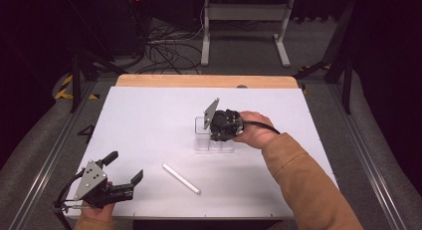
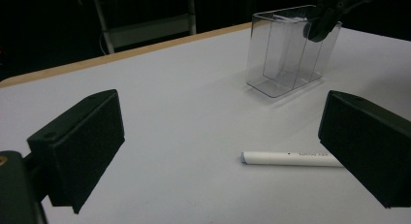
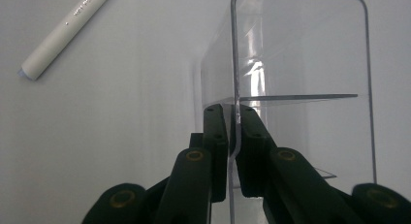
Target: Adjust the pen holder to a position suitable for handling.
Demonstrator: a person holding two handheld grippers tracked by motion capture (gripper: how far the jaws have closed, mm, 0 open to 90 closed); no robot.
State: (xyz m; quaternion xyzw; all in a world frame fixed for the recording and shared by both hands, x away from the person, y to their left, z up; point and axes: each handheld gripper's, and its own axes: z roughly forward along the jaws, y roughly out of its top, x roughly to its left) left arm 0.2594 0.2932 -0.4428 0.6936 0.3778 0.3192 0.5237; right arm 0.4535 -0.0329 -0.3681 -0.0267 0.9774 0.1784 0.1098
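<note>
My right gripper (image 1: pixel 215 132) was clamped on the wall of the clear plastic organizer (image 1: pixel 201 136), which stood near the middle of the white table (image 1: pixel 149 120). In the right gripper view the two black jaws were pinched together with the thin transparent wall (image 3: pixel 234 64) running up between them, one pad inside the box and one outside. From above, my right hand (image 1: pixel 251 130) and the gripper body covered most of the organizer, so I could make out only its left and lower edges there. Its clear dividers (image 2: pixel 286 49) showed best in the left gripper view, though how many compartments it had stayed hard to count through the glare; the far top corner was hidden behind my right gripper's dark jaws.

My left gripper (image 1: pixel 124 168) rested at the near left corner of the table, jaws spread wide with nothing between the pads. The white pen (image 1: pixel 181 178) lay flat on the table between the two grippers, well apart from the organizer. In the left gripper view its far end was cut off behind my right-hand jaw, and the small print on its barrel was too fine to read. In the right gripper view the pen (image 3: pixel 63 32) ran out of the top edge.
</note>
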